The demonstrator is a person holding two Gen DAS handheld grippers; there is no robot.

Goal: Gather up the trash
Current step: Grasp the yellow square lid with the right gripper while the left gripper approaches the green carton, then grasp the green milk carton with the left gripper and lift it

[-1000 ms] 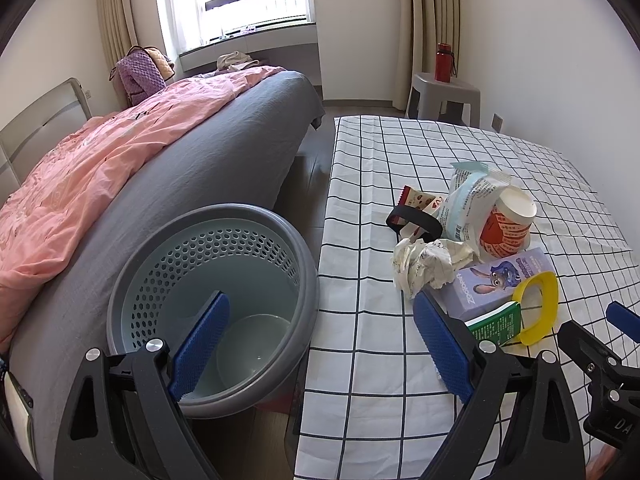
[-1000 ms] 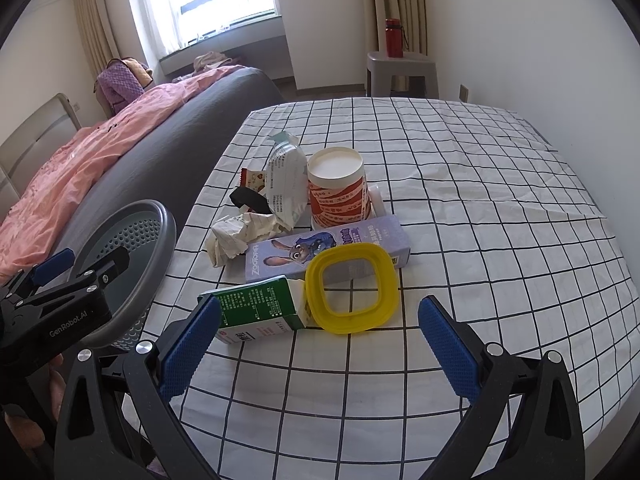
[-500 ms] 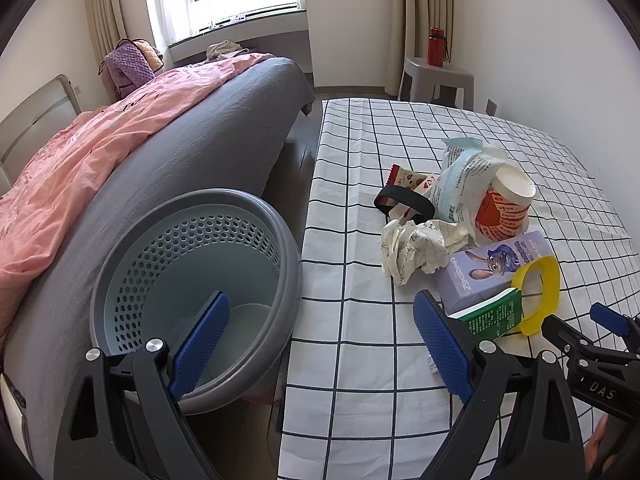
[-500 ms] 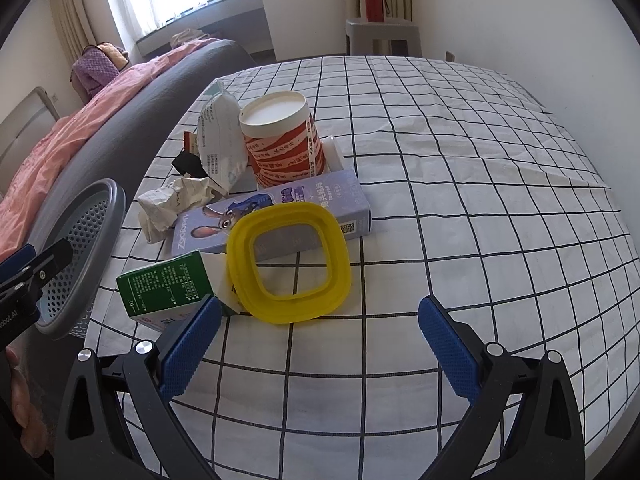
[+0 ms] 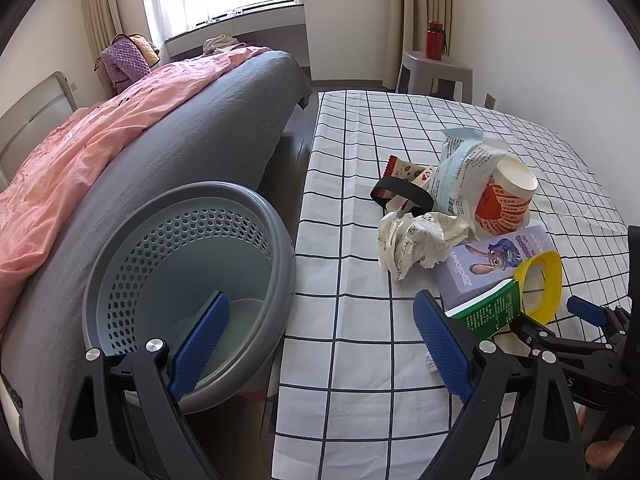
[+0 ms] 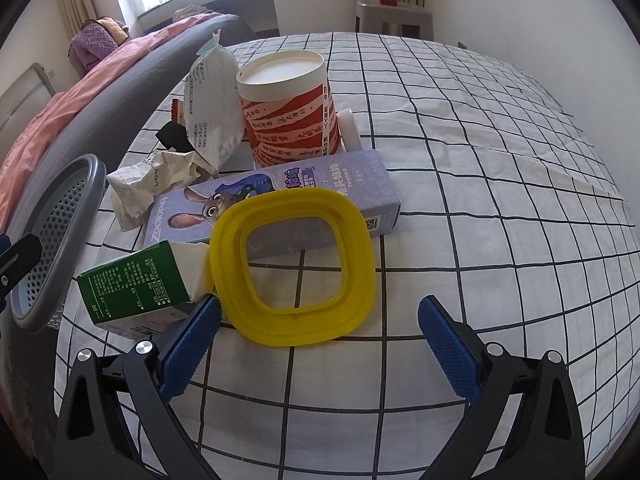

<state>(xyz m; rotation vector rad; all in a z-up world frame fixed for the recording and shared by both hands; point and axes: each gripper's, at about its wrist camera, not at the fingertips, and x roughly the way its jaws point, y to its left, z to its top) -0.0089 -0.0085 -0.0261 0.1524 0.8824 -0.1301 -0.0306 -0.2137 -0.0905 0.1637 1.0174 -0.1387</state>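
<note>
A pile of trash lies on the checked tablecloth (image 6: pixel 480 160): a yellow plastic ring (image 6: pixel 294 266), a green carton (image 6: pixel 136 284), a purple rabbit box (image 6: pixel 280 192), crumpled paper (image 6: pixel 148 184), a red-and-white paper cup (image 6: pixel 290 104) and a white wrapper bag (image 6: pixel 210 96). My right gripper (image 6: pixel 320 344) is open, just in front of the yellow ring. My left gripper (image 5: pixel 320 344) is open and empty above the table's left edge, beside the grey perforated basket (image 5: pixel 188 280). The pile also shows in the left wrist view, with the ring (image 5: pixel 540 280) and carton (image 5: pixel 488 312).
A bed with a grey cover and pink blanket (image 5: pixel 100 140) stands left of the basket. A grey stool with a red bottle (image 5: pixel 436 40) is at the far wall. A black band and a red snack wrapper (image 5: pixel 404 168) lie behind the pile.
My right gripper has moved forward and down toward the yellow ring and green carton, which now loom larger. My left gripper shifted slightly; the basket sits more centred. Both stay open.
</note>
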